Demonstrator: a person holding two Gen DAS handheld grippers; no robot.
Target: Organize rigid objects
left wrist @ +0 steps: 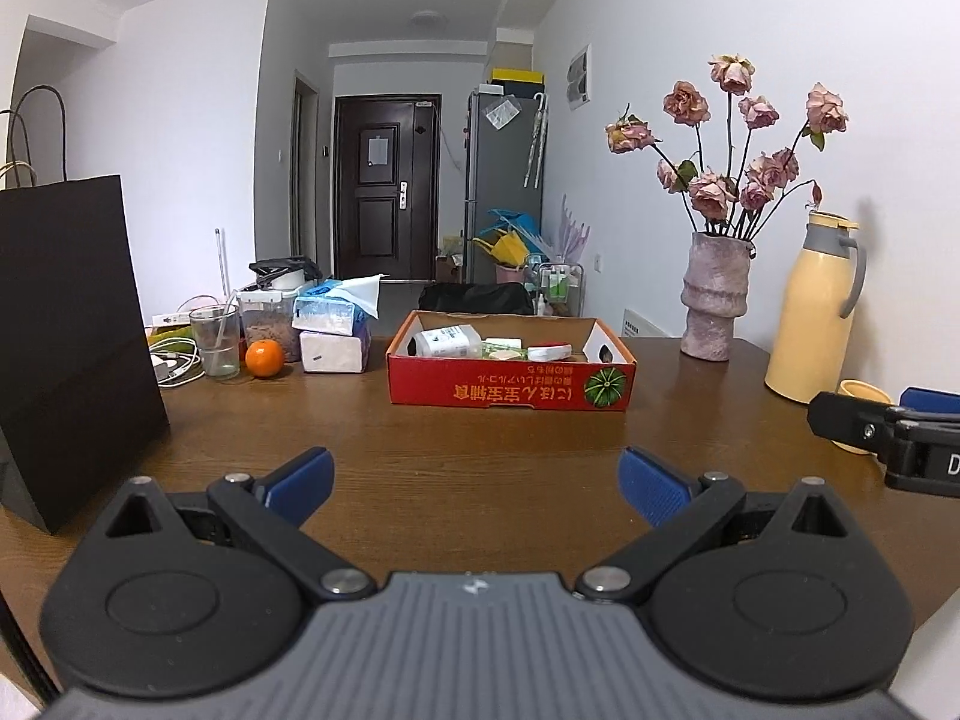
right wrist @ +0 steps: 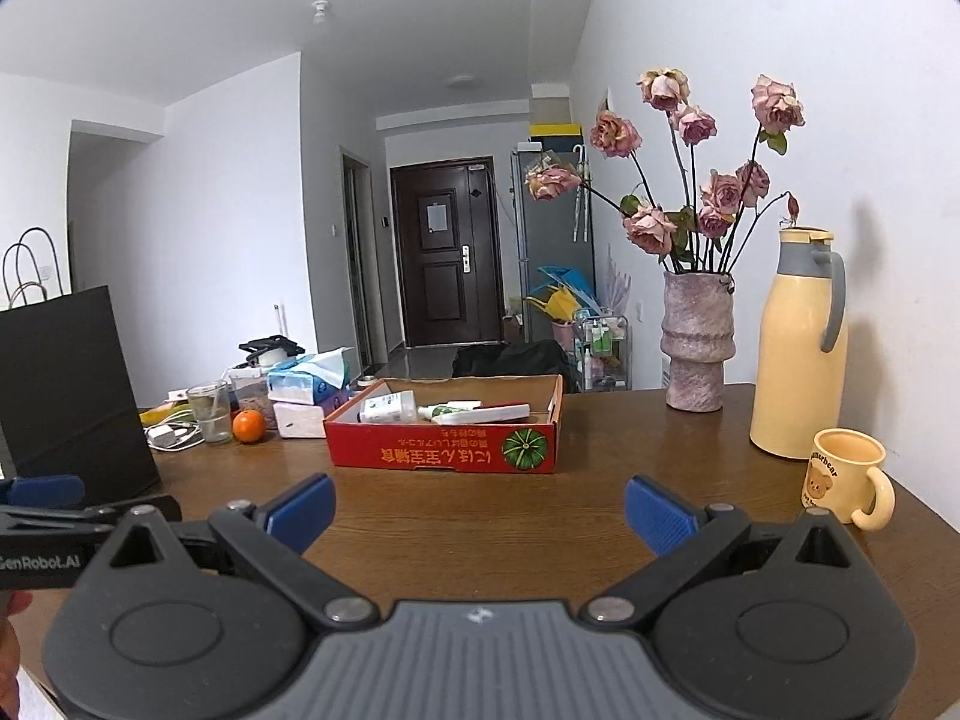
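A red cardboard box sits in the middle of the wooden table and holds a white bottle, tubes and small packs. It also shows in the right wrist view with the bottle. My left gripper is open and empty, above the table in front of the box. My right gripper is open and empty too, to the right of the left one. A yellow mug stands near the right gripper.
A black paper bag stands at the left. An orange, a glass, tissue packs and cables lie behind it. A vase of roses and a yellow thermos stand at the right by the wall.
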